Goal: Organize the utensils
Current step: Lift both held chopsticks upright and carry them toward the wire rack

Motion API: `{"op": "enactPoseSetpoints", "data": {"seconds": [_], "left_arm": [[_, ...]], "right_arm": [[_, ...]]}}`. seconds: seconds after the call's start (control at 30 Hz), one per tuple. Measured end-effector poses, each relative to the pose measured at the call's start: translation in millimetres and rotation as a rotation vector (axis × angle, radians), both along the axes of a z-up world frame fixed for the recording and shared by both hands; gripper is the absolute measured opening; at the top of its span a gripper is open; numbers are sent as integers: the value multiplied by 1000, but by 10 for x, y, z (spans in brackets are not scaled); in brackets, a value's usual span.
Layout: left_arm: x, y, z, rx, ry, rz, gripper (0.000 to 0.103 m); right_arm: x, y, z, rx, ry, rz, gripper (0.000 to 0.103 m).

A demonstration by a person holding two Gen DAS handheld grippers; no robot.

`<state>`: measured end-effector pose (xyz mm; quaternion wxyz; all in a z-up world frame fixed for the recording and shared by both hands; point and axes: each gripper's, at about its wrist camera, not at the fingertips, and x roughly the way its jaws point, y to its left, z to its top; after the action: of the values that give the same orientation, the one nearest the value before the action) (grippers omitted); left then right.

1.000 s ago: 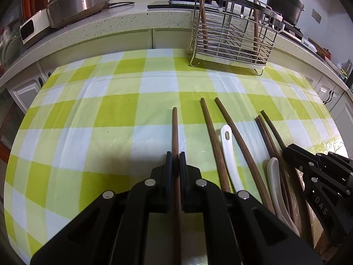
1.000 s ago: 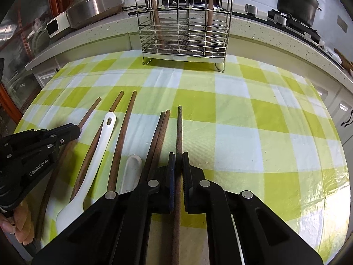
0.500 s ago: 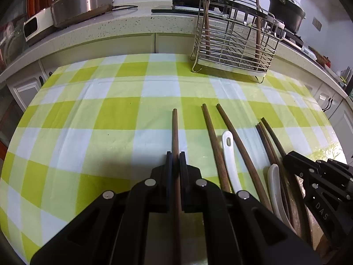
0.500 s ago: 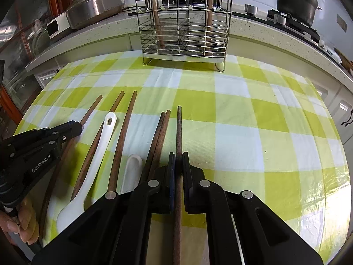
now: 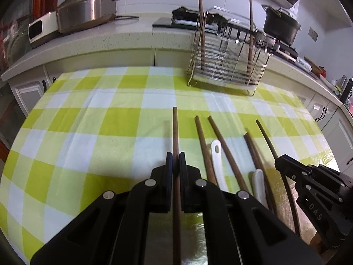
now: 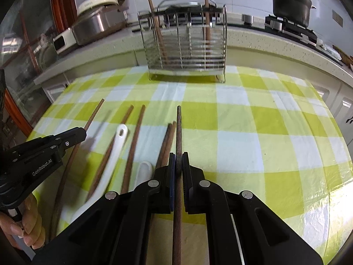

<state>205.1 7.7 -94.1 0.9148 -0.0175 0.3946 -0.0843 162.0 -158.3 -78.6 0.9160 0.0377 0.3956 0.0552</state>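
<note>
A: Are the jaws of both grippers clenched?

B: Yes. The left gripper (image 5: 175, 154) is clamped on a wooden stick (image 5: 175, 128), and the right gripper (image 6: 178, 155) on another wooden stick (image 6: 178, 128), each stick pointing forward past the tips

A: And the other utensils?

B: They lie in a row on the desk with the green checked cloth (image 6: 253, 114): more brown sticks (image 6: 134, 139) and two white spoons (image 6: 114, 145), between the two grippers

A: And the rack?

B: The wire rack (image 6: 187, 44) stands at the far edge of the cloth, with two sticks upright in it
</note>
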Motion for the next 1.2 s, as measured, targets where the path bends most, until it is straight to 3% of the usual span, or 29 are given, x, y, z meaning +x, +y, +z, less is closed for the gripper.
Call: {"op": "enactPoseSetpoints", "data": {"seconds": [0.27, 0.77, 1.2], "left_arm": [[-166, -14, 270, -10, -70, -7, 6], [-436, -157, 1032, -32, -234, -49, 6], [-582, -200, 1537, -78, -330, -107, 6]], "right_arm": [[-119, -60, 281, 25, -91, -18, 7], [-390, -134, 982, 32, -273, -33, 7], [-448, -165, 1317, 24, -348, -21, 7]]}}
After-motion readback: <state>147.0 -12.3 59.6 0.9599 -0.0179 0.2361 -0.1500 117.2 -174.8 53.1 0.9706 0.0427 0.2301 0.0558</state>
